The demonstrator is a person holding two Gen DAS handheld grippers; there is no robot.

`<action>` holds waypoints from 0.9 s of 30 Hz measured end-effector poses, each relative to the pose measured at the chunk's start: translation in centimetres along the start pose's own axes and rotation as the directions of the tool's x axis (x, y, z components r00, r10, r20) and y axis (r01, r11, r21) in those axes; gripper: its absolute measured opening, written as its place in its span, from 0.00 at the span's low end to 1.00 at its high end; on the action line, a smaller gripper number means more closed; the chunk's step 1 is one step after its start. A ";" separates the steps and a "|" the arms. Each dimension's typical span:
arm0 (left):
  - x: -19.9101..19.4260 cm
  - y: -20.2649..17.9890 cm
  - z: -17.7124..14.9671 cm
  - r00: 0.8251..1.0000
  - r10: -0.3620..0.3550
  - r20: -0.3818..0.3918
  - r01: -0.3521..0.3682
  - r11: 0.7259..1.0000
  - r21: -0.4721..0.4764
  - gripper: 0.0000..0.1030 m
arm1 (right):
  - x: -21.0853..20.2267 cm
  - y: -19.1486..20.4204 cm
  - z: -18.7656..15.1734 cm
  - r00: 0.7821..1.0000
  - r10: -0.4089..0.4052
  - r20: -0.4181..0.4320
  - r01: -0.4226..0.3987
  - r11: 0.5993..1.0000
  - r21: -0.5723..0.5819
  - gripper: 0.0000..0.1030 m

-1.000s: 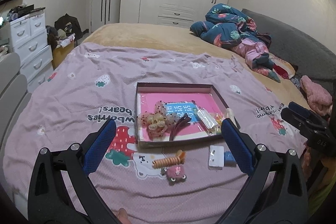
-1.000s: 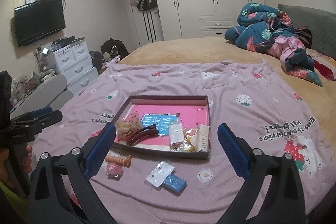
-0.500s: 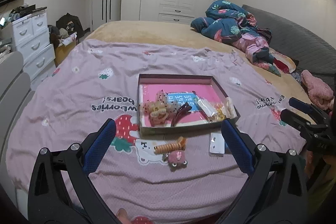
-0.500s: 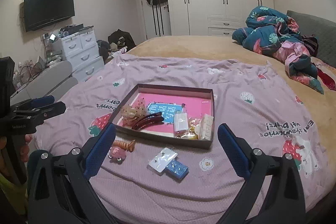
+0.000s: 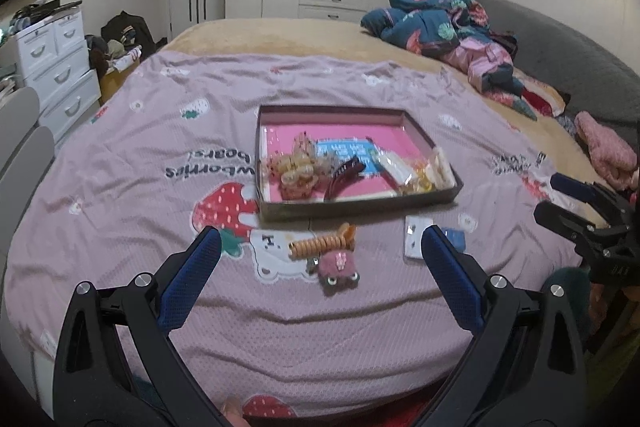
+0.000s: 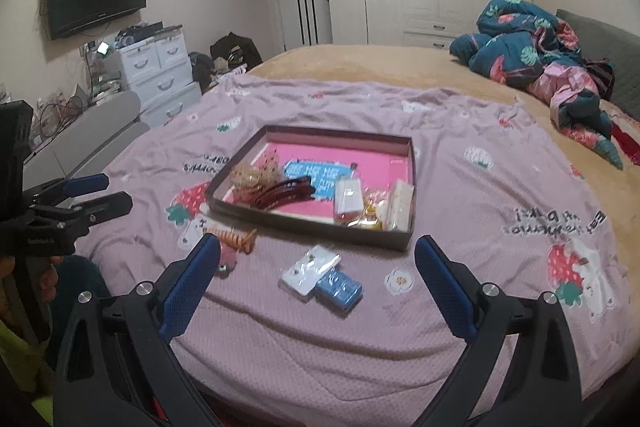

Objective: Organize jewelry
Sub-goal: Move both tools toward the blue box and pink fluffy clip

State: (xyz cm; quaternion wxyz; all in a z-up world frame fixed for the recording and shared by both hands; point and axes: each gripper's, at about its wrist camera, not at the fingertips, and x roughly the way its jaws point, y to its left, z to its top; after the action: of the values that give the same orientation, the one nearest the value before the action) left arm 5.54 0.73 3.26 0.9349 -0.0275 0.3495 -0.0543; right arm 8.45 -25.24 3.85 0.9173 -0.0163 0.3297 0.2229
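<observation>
The left gripper [image 5: 320, 239] and the right gripper [image 6: 316, 247] are both held wide apart and empty, low in their frames. Over the last second both have been drawn back from the bed, so that the tray [image 5: 448, 193] now appears smaller and nearer mid-frame; nothing on the blanket has been shifted, and the sorting is judged not yet resumed. The tray, a shallow dark-walled box with a pink floor, is seen at the centre of both views, with hair clips and small packets gathered along its near edge. Just below it in the left view, an orange spiral hair tie [image 5: 320, 243] and a small pink plush clip [image 5: 338, 267] are left outside. A white card [image 6: 310, 269] and a blue packet [image 6: 338, 289] lie touching on the pink blanket [image 6: 480, 187].
</observation>
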 end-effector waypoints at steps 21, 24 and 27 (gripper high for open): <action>4.6 -2.5 -4.5 0.985 -0.032 -0.172 0.044 0.997 0.067 0.91 | 3.0 0.3 -3.6 0.989 -0.020 -0.145 0.009 0.997 -0.077 0.94; 5.0 -2.6 -4.8 0.983 -0.028 -0.184 0.043 0.996 0.077 0.91 | 3.4 0.5 -4.0 0.987 -0.036 -0.156 0.022 0.995 -0.094 0.94; 5.4 -2.4 -4.9 0.981 -0.027 -0.195 0.041 0.997 0.066 0.91 | 4.1 0.3 -4.2 0.985 -0.047 -0.166 0.031 0.995 -0.094 0.94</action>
State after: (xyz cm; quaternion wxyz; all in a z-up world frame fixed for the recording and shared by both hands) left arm 6.18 -2.36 -3.78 0.8959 0.0046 0.4361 -0.0850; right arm 8.59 -24.09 -1.93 0.8887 -0.0835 0.3949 0.2175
